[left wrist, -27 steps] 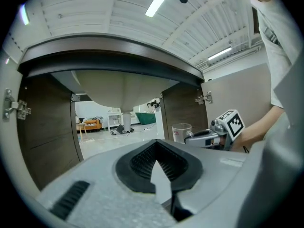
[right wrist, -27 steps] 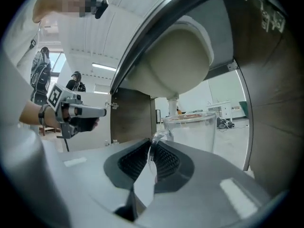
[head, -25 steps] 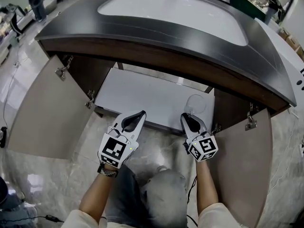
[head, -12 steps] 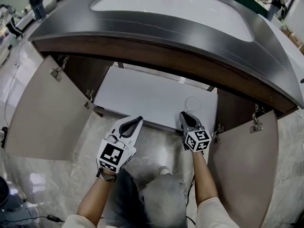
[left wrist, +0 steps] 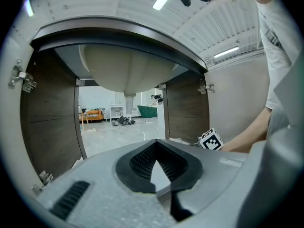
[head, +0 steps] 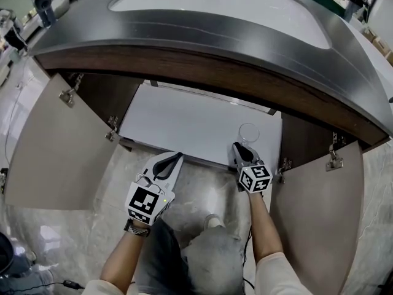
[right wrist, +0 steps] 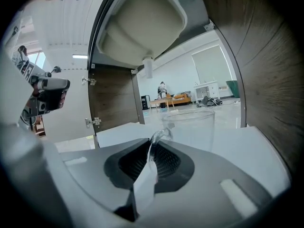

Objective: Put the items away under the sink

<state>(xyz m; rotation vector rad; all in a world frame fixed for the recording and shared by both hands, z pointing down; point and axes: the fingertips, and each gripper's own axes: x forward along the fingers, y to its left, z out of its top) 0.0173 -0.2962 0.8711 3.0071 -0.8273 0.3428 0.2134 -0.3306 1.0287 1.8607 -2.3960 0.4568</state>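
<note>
A clear glass mug [head: 248,133] stands upright on the white cabinet floor [head: 184,125] under the sink, near its front right corner. My right gripper [head: 241,147] reaches over the front edge of that floor and is shut on the mug's handle. In the right gripper view the mug [right wrist: 190,127] stands just beyond the right gripper [right wrist: 151,148], with its thin handle pinched between the pads. My left gripper [head: 177,157] hovers over the tiled floor just outside the cabinet's front edge. The left gripper [left wrist: 156,163] is shut, with nothing between its pads.
Both cabinet doors stand wide open, the left door [head: 55,146] and the right door [head: 316,214]. The dark counter [head: 202,42] overhangs the opening. The basin's underside [left wrist: 126,75] and drain pipe [left wrist: 128,101] hang above the middle. The person's knee [head: 209,244] is close below.
The right gripper has edged forward toward the cabinet with the mug's handle in it, then held still. The left gripper has barely shifted.
</note>
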